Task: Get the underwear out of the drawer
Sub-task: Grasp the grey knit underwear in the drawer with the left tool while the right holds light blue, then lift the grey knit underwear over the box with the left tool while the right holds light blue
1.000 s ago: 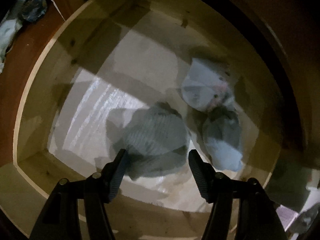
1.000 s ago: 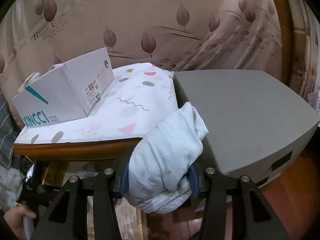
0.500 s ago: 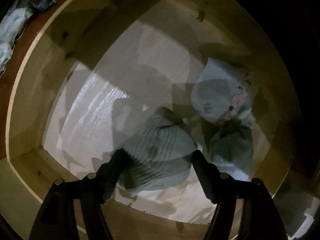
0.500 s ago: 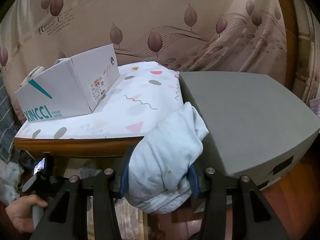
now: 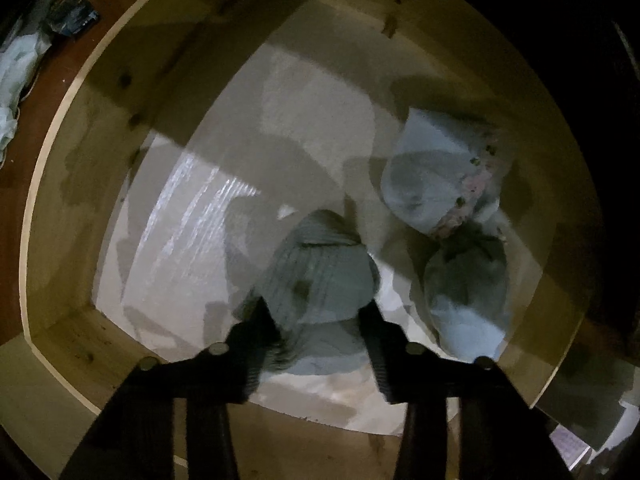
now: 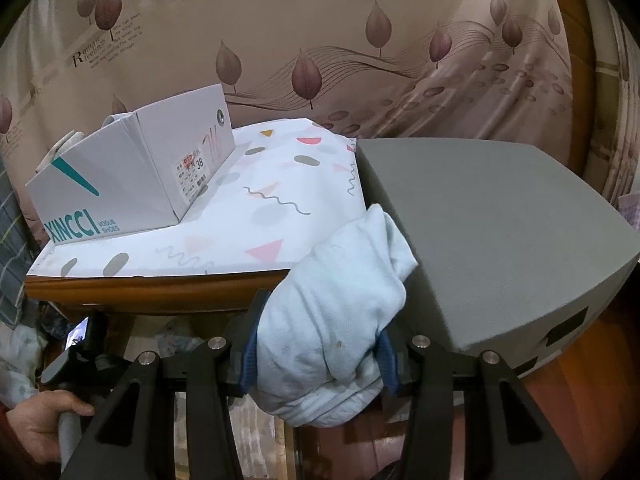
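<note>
Left gripper closing on my grey ribbed bundle in the drawer; right gripper clamps pale underwear.
Soft, light, squashy cloth: I pinch its thick middle.

Drawer was bare knotty wood, its liner glossy; ribbed knit underwear; matt cardboard shoebox; soft cotton bundle.

The left gripper points steeply down, its jaws closing around a bundle; the right gripper grips another bundle.
</note>
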A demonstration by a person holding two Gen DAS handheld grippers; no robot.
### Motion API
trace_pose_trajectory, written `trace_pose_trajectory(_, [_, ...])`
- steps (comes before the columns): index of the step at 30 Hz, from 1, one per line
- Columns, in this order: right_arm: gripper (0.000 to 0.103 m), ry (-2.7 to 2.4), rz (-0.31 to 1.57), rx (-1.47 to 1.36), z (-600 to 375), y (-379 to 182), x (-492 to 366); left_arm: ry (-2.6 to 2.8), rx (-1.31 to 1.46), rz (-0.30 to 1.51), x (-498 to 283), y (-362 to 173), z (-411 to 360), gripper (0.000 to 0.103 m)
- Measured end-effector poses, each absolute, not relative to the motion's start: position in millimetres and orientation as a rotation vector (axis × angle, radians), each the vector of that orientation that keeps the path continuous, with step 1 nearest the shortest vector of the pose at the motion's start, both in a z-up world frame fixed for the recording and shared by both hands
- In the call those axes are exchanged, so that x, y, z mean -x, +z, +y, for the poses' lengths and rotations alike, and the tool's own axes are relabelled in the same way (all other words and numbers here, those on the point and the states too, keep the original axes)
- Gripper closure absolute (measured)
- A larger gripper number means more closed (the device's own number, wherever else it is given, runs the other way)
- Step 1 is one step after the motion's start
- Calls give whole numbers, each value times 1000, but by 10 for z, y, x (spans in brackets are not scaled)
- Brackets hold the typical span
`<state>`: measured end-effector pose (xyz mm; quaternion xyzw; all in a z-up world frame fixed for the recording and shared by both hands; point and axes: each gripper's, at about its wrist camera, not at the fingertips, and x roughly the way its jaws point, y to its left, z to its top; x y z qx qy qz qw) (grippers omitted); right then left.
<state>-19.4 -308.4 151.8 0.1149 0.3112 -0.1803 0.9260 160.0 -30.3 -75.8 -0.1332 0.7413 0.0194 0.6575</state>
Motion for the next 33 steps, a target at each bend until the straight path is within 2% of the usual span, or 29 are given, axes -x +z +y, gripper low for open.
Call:
trace_pose_trajectory(4, [59, -366, 642, -232, -3057, 1511, 183, 8, 341, 1671, -1553, -669, -214, 71])
trace_pose_trajectory(21, [59, -346, 684, -161, -2913, 1435, 94, -174, 122, 1468, -1066, 19, -150, 72])
trace_pose_trajectory(27, [59, -342, 708, -144, -2884, 1392, 49, -215, 2, 1347, -888, 231, -139, 71])
trace_pose_trajectory(33, [59, -344, 723, -123, -2853, 1362, 14, -233, -192, 1127, -654, 681, -48, 71])
